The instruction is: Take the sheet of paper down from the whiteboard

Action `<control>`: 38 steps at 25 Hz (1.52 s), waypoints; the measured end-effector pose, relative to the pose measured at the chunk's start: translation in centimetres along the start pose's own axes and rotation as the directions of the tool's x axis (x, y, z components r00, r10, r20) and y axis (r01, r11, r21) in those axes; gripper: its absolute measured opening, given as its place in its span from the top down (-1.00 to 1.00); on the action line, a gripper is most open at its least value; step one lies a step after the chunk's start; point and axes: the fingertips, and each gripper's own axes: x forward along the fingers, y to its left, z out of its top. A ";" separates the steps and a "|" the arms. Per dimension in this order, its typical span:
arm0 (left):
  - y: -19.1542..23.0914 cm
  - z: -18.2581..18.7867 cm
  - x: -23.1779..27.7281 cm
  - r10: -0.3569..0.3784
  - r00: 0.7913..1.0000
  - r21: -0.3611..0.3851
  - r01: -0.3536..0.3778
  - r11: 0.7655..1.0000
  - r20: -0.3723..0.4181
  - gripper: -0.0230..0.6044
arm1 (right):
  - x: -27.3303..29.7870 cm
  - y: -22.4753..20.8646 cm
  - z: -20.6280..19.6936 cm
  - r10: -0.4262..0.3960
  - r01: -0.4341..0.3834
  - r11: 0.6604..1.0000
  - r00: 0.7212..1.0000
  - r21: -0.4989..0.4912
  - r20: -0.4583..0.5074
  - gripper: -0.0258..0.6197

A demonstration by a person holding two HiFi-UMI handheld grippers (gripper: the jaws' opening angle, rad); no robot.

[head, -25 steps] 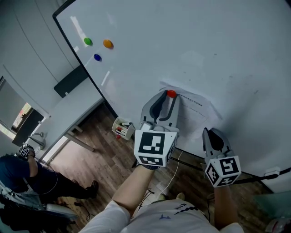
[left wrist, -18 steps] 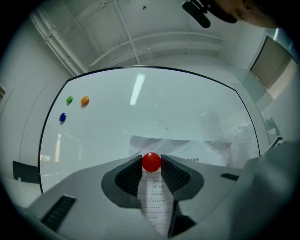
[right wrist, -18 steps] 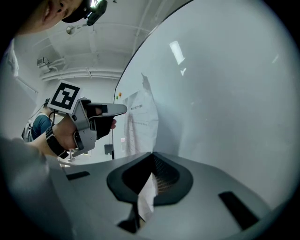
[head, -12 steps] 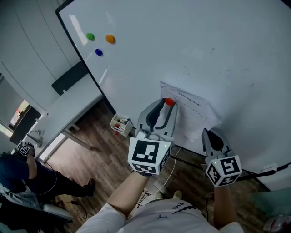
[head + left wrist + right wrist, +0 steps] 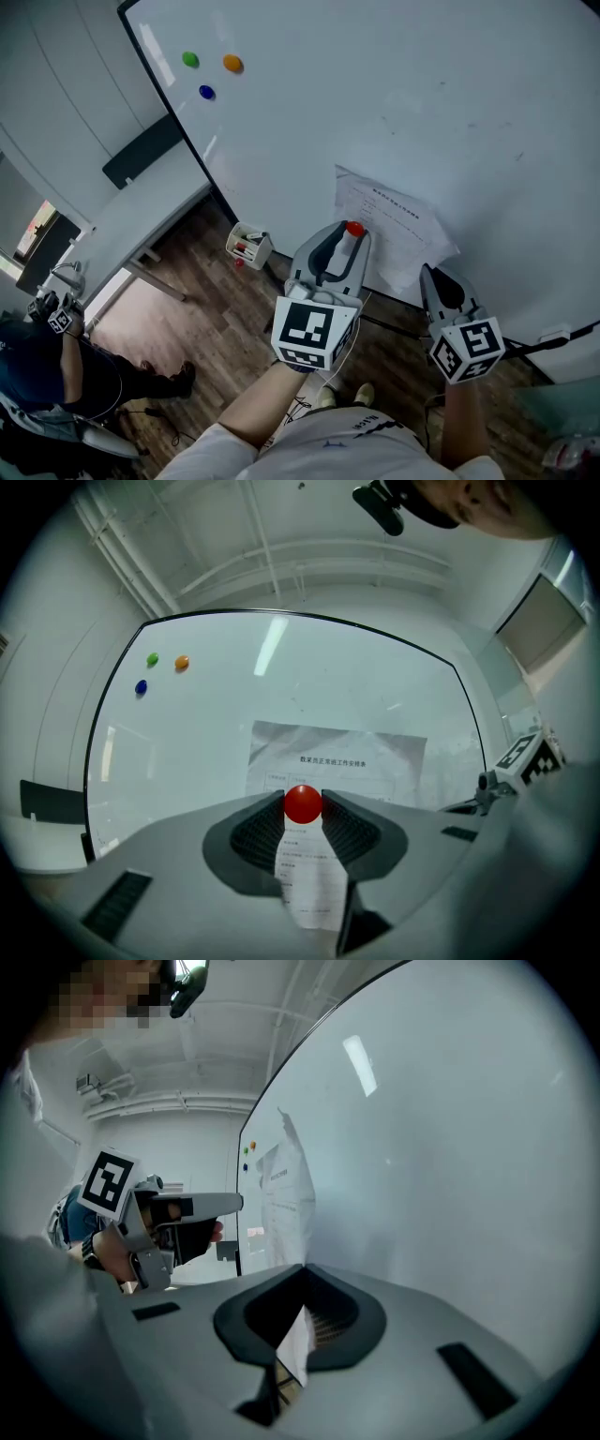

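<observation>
A printed sheet of paper [image 5: 386,217] lies crumpled against the whiteboard [image 5: 422,94]. My left gripper [image 5: 353,232] is shut on a round red magnet [image 5: 353,228], held just off the sheet's lower left part. In the left gripper view the magnet [image 5: 303,803] sits pinched between the two pads in front of the paper [image 5: 337,752]. My right gripper [image 5: 433,274] meets the sheet's lower right edge. In the right gripper view its jaws [image 5: 302,1314] are closed on a white strip of that paper [image 5: 281,1190].
Green [image 5: 190,59], orange [image 5: 232,63] and blue [image 5: 206,92] magnets stick to the board's upper left. A small white box of markers [image 5: 248,247] stands on the wooden floor below. A grey desk [image 5: 141,220] runs along the left, with a seated person [image 5: 47,370] beyond it.
The left gripper has come down and back from the sheet's top with the red magnet in its jaws. The right gripper has stayed at the sheet's lower right edge.
</observation>
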 end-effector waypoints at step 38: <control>-0.7 -2.9 -0.4 -0.023 0.999 -0.037 0.021 0.999 -0.049 0.50 | 0.1 0.0 0.9 0.034 -0.037 0.998 0.997 -0.043 -0.068 0.88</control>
